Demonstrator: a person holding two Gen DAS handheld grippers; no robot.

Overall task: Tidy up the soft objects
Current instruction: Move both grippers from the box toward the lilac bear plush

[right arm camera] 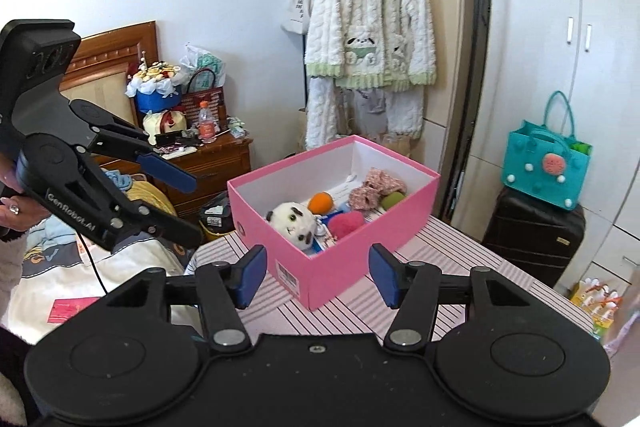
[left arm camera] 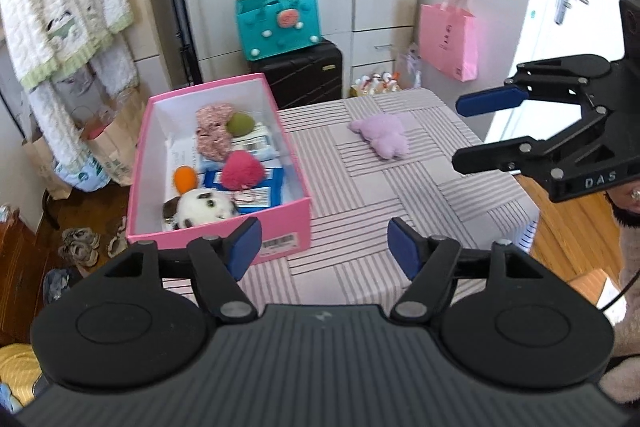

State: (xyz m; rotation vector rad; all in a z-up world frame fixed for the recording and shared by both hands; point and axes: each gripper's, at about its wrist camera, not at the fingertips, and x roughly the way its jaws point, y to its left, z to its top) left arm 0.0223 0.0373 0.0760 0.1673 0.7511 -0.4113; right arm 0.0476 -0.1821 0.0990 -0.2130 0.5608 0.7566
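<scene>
The purple plush [left arm camera: 380, 135] lies alone on the striped cloth of the table [left arm camera: 420, 195], well apart from the pink box [left arm camera: 280, 223] where the other soft things are gathered. Inside that box sit a black-and-white plush [left arm camera: 200, 211], a pink fuzzy heart [left arm camera: 242, 171], an orange ball [left arm camera: 186, 179], a green ball [left arm camera: 240, 123] and a floral fabric piece [left arm camera: 214, 133], resting on some printed packets. Grouped this way, they suggest the box serves as the collecting place, which would make the purple plush the one item not yet put away.

The left gripper [left arm camera: 324, 251] hovers above the near edge of the table, its fingers spread wide with nothing between them. The right gripper [left arm camera: 456, 131] hangs to the right of the plush, above the table's far side, fingers likewise parted and empty. Being nearer the plush, it seems the likelier one to reach for it. The box stands open-topped at the table's left corner, so a drop from above should be easy.
</scene>
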